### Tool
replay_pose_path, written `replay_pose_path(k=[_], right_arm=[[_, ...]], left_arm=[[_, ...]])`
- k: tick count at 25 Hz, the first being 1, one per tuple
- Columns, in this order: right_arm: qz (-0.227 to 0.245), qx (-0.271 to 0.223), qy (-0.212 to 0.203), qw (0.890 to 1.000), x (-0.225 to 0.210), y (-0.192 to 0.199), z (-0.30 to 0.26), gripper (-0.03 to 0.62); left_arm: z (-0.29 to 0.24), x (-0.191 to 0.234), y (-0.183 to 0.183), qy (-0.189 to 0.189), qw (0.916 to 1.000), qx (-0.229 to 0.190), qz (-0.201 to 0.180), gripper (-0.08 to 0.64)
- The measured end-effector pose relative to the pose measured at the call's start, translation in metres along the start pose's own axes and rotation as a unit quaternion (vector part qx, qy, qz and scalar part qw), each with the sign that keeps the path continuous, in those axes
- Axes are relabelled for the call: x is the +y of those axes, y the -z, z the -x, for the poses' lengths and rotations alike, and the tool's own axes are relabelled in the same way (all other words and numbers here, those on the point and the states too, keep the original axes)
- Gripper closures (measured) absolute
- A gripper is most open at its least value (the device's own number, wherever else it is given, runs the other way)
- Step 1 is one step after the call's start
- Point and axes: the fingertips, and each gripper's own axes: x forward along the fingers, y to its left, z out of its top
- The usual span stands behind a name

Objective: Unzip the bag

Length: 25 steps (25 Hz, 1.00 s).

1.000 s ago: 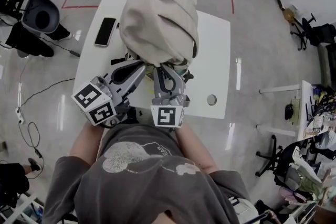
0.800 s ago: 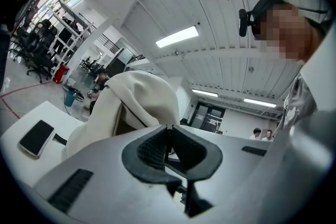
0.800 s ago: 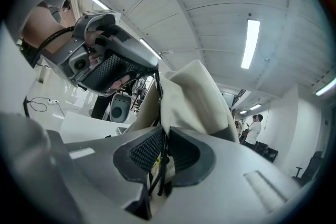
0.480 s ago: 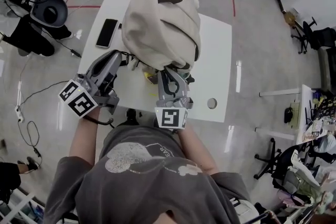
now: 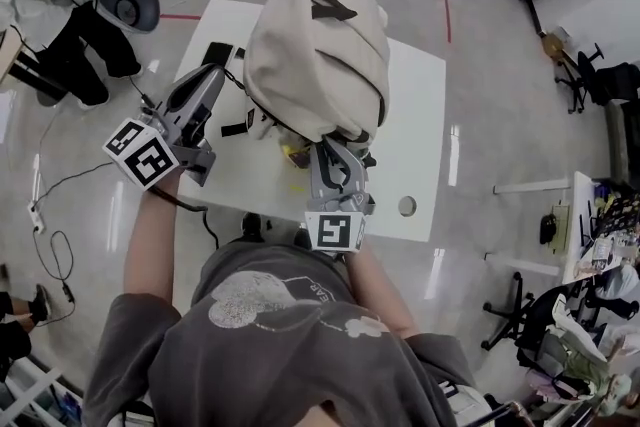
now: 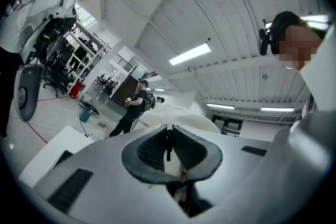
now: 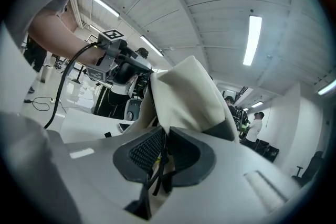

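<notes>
A beige backpack (image 5: 320, 45) stands upright on the white table (image 5: 420, 135). My left gripper (image 5: 218, 80) reaches to the bag's left side, its jaws shut on a thin black zipper pull (image 6: 168, 145). In the left gripper view the bag (image 6: 181, 115) shows just beyond the pads. Under the bag's near lower edge my right gripper (image 5: 335, 147) is shut on the bag. In the right gripper view black cords (image 7: 157, 162) run between its pads and beige fabric (image 7: 189, 94) rises above them. The zipper line itself is hidden from me.
A black phone (image 5: 214, 54) lies on the table's left part, partly behind the left gripper. A small yellow thing (image 5: 295, 155) sits under the bag. The table has a round hole (image 5: 407, 206) near its right front. A chair (image 5: 130, 0) and people stand around.
My left gripper has swung from beneath the bag's near edge out to the left and farther up along the bag's left side. The right gripper has kept its hold.
</notes>
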Motion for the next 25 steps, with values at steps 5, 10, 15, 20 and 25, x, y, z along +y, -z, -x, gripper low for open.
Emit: replay_pose_path(k=[5, 10, 15, 20, 25], right_arm=[[0.004, 0.003, 0.003, 1.000, 0.000, 0.000, 0.002, 0.551], [-0.024, 0.006, 0.015, 1.000, -0.002, 0.004, 0.001, 0.551], [-0.027, 0.014, 0.021, 0.999, -0.004, 0.004, 0.002, 0.549], [-0.018, 0.003, 0.024, 1.000, -0.006, -0.001, 0.001, 0.546], [-0.054, -0.014, 0.012, 0.998, -0.006, -0.003, 0.005, 0.535]], left_arm=[[-0.011, 0.008, -0.013, -0.004, 1.0000, -0.005, -0.007, 0.522], [-0.006, 0.009, -0.005, -0.013, 0.9981, 0.009, -0.060, 0.520], [0.005, 0.010, 0.007, -0.037, 0.9946, 0.021, -0.095, 0.517], [0.018, 0.010, 0.025, -0.061, 0.9908, 0.031, -0.117, 0.515], [0.031, -0.006, 0.048, -0.067, 0.9910, 0.032, -0.112, 0.514]])
